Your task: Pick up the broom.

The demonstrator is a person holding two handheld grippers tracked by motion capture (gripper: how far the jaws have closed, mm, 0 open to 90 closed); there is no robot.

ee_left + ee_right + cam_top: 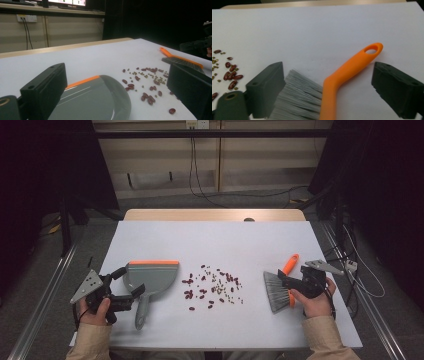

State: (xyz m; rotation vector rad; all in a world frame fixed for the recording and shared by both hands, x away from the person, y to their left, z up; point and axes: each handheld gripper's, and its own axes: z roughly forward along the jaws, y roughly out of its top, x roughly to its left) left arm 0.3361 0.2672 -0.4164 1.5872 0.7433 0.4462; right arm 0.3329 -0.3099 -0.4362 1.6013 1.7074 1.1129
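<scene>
While your two hands sit low in the high view, each gripper faces its own tool across the white counter [210,240]. Your left gripper [131,289], at the lower left of that frame, has its jaws spread wide, one on either side of the grey dustpan [150,279], near where the pan narrows into its handle; they are not pressing on it. In the left gripper view the dustpan [97,100] fills the lower middle between the two black jaws, its orange lip [81,82] running along the far edge. Your right gripper [281,279], at the lower right of the high view, is also spread, its jaws standing on either side of the brush [281,287]. In the right gripper view the orange handle [347,75] runs up from the bottom edge to the upper right, ending in a hanging hole, with the grey bristles [298,100] just left of it; both jaws stand clear of it.

The scattered beans [212,287], dark red ones mixed with smaller greenish ones, lie in the middle of the high view, between dustpan and brush. They show again at the right of the left gripper view [147,85] and at the left edge of the right gripper view [227,71]. I cannot read any brand, label or writing on the dustpan, the brush or the grippers.
</scene>
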